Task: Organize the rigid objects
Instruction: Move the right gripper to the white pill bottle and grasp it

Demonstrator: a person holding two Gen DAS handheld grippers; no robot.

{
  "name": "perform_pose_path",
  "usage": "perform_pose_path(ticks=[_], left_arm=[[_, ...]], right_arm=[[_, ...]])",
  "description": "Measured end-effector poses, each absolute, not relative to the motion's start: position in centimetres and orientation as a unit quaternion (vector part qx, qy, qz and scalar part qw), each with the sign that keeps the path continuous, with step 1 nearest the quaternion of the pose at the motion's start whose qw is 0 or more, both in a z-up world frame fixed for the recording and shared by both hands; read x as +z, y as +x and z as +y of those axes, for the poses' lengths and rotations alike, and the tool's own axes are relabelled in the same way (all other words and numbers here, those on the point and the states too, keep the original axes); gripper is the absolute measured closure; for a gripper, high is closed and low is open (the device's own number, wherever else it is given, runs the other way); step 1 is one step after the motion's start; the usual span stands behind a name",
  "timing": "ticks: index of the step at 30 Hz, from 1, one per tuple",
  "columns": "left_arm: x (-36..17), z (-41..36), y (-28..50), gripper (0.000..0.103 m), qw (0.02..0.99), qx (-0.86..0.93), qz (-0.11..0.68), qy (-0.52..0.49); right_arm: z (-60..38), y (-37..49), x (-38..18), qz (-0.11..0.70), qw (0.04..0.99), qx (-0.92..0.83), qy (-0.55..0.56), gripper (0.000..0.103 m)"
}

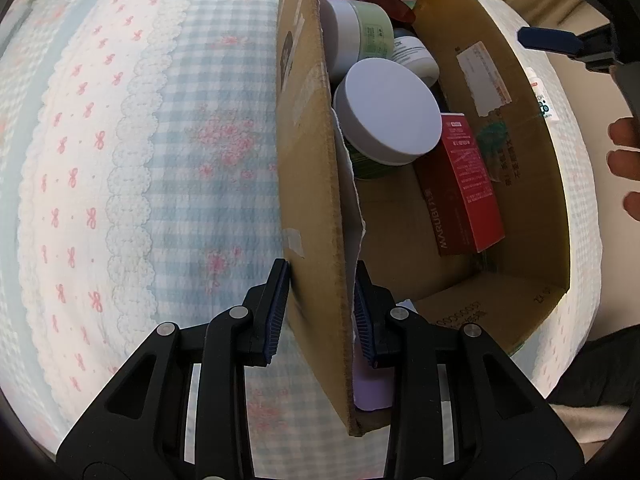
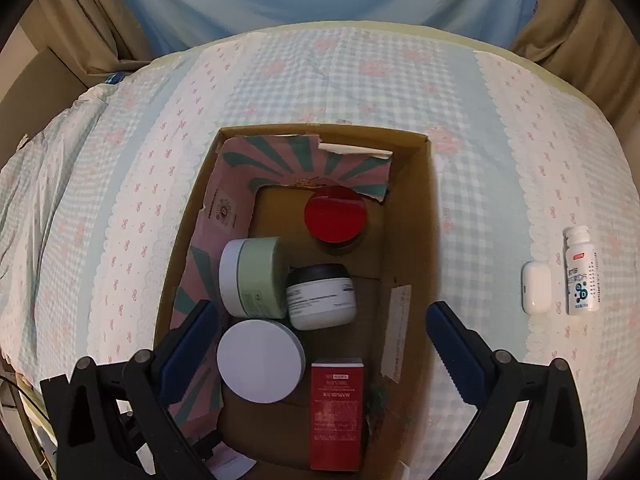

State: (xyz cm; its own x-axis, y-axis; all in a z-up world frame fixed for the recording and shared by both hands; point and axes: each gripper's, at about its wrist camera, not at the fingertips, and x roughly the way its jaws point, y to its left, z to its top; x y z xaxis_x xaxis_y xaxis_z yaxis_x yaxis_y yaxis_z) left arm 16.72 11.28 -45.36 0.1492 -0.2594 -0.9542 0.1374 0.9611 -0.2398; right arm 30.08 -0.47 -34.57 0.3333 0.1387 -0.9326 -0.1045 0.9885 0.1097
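Note:
My left gripper [image 1: 322,272] is shut on the left wall of an open cardboard box [image 1: 308,160] that stands on the bed. Inside the box [image 2: 404,220] lie a white-lidded jar [image 2: 260,360] [image 1: 390,110], a red carton [image 2: 338,412] [image 1: 460,184], a pale green jar [image 2: 256,276] on its side, a white jar with a dark lid [image 2: 322,300] and a red-lidded jar [image 2: 335,213]. Above the box's near end hangs my right gripper [image 2: 320,310], open wide, with nothing between its pads. One blue pad [image 1: 548,40] of it shows in the left wrist view.
A small white case [image 2: 536,288] and a white bottle [image 2: 582,272] lie on the checked bedspread [image 2: 320,72] to the right of the box. A pink-and-green printed card lines the box's left and far sides. A person's fingers [image 1: 624,152] show at the right edge.

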Motion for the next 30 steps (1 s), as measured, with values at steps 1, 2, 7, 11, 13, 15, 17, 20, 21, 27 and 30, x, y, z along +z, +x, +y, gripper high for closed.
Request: perform_pose_path(ticks=[1, 2, 7, 11, 13, 15, 17, 20, 21, 27, 30], left_arm=[[-45.4, 11.2, 16.7, 0.075, 0.756, -0.13, 0.639, -0.05], [-45.5, 11.3, 16.7, 0.075, 0.756, -0.13, 0.639, -0.054], [-45.6, 11.8, 16.6, 0.075, 0.757, -0.13, 0.638, -0.06], [-45.7, 11.6, 16.4, 0.075, 0.759, -0.13, 0.636, -0.051], [-45.8, 11.5, 16.3, 0.075, 0.759, -0.13, 0.636, -0.052], [-45.9, 11.4, 16.3, 0.075, 0.758, -0.128, 0.637, -0.054], [-46.0, 11.4, 16.3, 0.075, 0.758, -0.125, 0.638, -0.057], [-46.0, 11.5, 16.4, 0.075, 0.756, -0.119, 0.64, -0.065], [-46.0, 11.5, 16.4, 0.075, 0.756, -0.117, 0.64, -0.068], [-46.1, 11.6, 16.4, 0.075, 0.758, -0.104, 0.64, -0.07], [-46.1, 11.3, 16.3, 0.075, 0.759, -0.097, 0.64, -0.07]], right_arm=[[-0.6, 30.0, -34.4, 0.573, 0.816, 0.073, 0.018, 0.0], [-0.8, 29.9, -34.1, 0.574, 0.815, 0.071, 0.02, 0.0], [-1.3, 29.0, -31.4, 0.564, 0.823, 0.064, 0.016, 0.0], [-2.1, 27.6, -28.2, 0.552, 0.831, 0.066, 0.023, 0.0], [-2.6, 26.8, -26.7, 0.545, 0.836, 0.066, 0.028, 0.0], [-3.4, 26.0, -25.2, 0.535, 0.842, 0.066, 0.038, 0.0], [-4.5, 25.0, -23.9, 0.528, 0.845, 0.063, 0.052, 0.0], [-6.2, 23.3, -22.0, 0.522, 0.849, 0.054, 0.065, 0.0], [-6.8, 22.8, -21.6, 0.52, 0.85, 0.049, 0.068, 0.0], [-12.0, 19.5, -19.6, 0.515, 0.853, 0.015, 0.09, 0.0], [-14.7, 18.1, -19.0, 0.504, 0.859, -0.002, 0.09, 0.0]])
